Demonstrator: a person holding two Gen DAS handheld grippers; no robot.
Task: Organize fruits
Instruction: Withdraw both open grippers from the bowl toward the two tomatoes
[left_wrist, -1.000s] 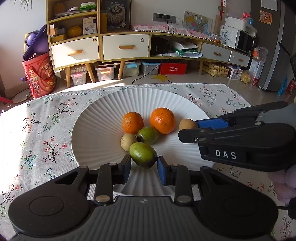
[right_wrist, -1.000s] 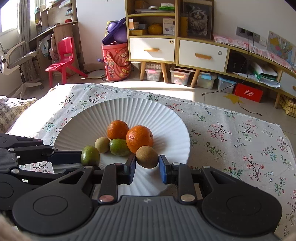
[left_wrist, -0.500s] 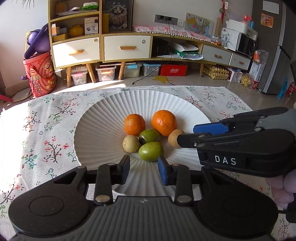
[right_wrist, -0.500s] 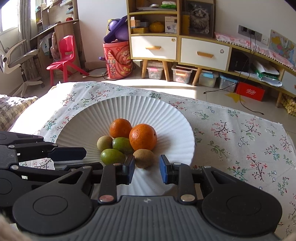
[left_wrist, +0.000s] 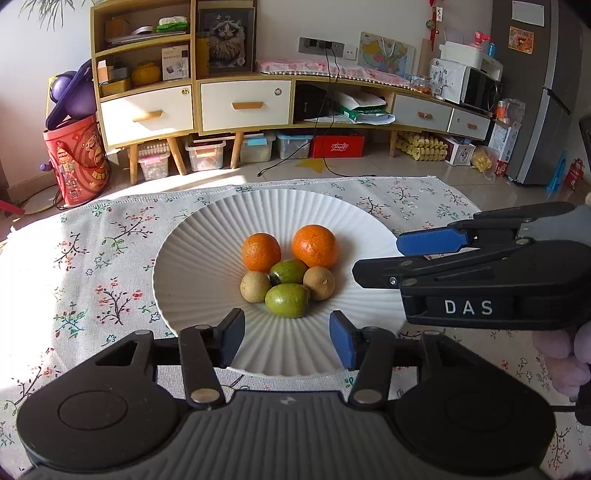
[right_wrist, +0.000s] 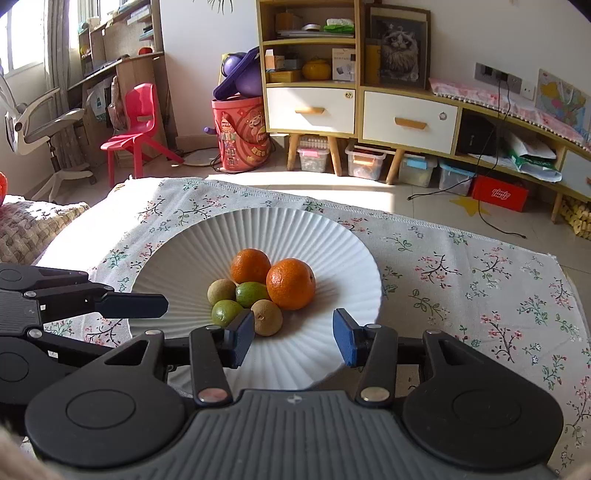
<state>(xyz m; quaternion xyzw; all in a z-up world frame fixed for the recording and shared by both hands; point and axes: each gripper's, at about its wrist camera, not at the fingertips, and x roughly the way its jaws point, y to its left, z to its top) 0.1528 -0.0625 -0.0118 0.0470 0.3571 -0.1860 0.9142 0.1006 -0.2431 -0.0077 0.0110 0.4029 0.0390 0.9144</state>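
A white ribbed plate (left_wrist: 207, 236) (right_wrist: 332, 243) on the floral cloth holds two oranges (left_wrist: 314, 246) (right_wrist: 290, 283), two green fruits (left_wrist: 287, 300) (right_wrist: 226, 312) and two brown kiwis (left_wrist: 320, 283) (right_wrist: 266, 317), clustered at its middle. My left gripper (left_wrist: 287, 339) is open and empty, over the plate's near rim, just short of the near green fruit. My right gripper (right_wrist: 293, 339) is open and empty over the plate's near rim, with the near kiwi just beyond its left finger. Each gripper shows side-on in the other's view (left_wrist: 424, 254) (right_wrist: 129, 304).
The floral tablecloth (left_wrist: 92, 273) covers the table around the plate. Beyond the far edge are the floor, a wooden cabinet (left_wrist: 243, 103), a red bucket (left_wrist: 75, 158) and a red chair (right_wrist: 136, 129). A knitted cushion (right_wrist: 26, 225) lies at the left.
Both grippers let go of their fruit and opened: the left left a green fruit, the right a brown kiwi, on the plate. Both have drawn back toward the near rim.
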